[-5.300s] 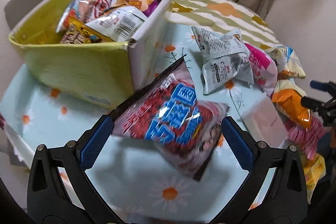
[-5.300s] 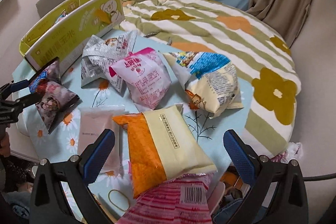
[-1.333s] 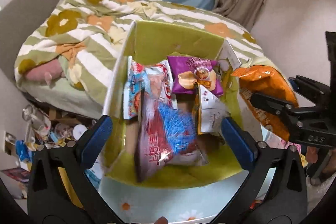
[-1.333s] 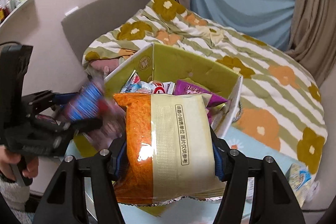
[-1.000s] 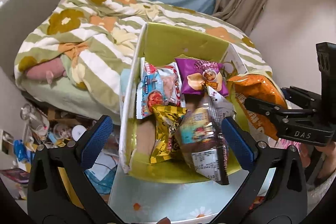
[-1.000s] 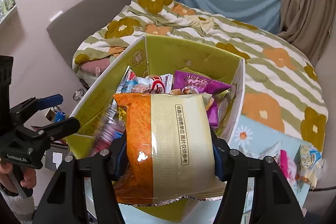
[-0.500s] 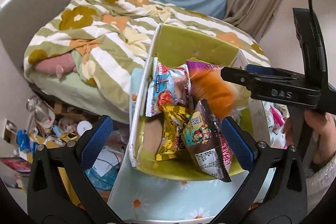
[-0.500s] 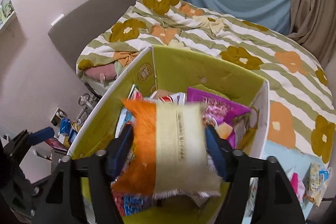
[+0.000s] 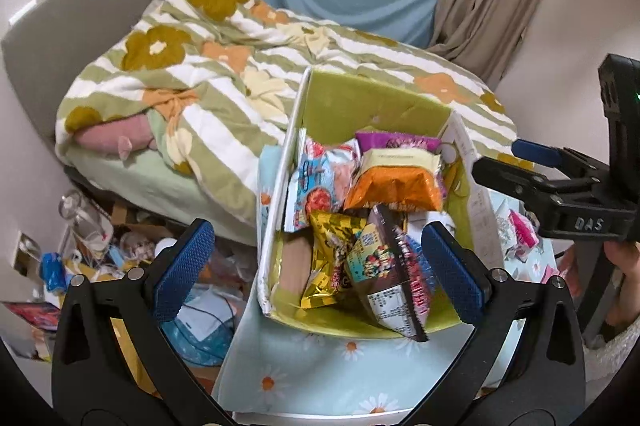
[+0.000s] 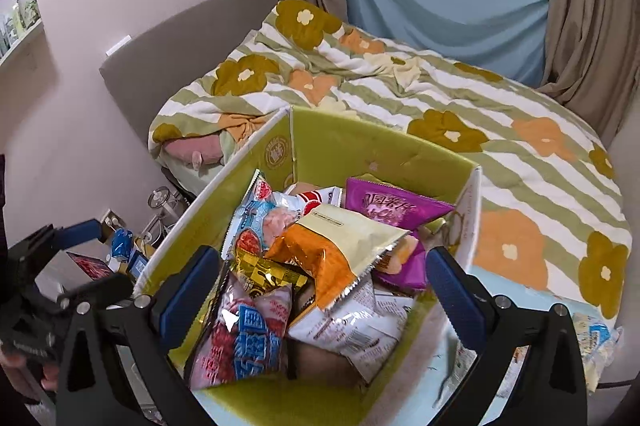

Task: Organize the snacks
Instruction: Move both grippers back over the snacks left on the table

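With the orange bag (image 10: 332, 250) lying in the green box (image 10: 384, 150), the right gripper (image 10: 320, 290) is opening empty, the left gripper (image 9: 316, 266) is spread, and next probably comes another packet (image 9: 520, 232) from the table.

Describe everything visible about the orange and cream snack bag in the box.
The orange and cream snack bag is a glossy, puffy foil pouch: one half orange, the other cream with a small printed label, and a crimped, serrated end seal. It lies tilted on top of the pile inside the green cardboard box, resting on the purple packet and neighbouring packets. No gripper touches it.
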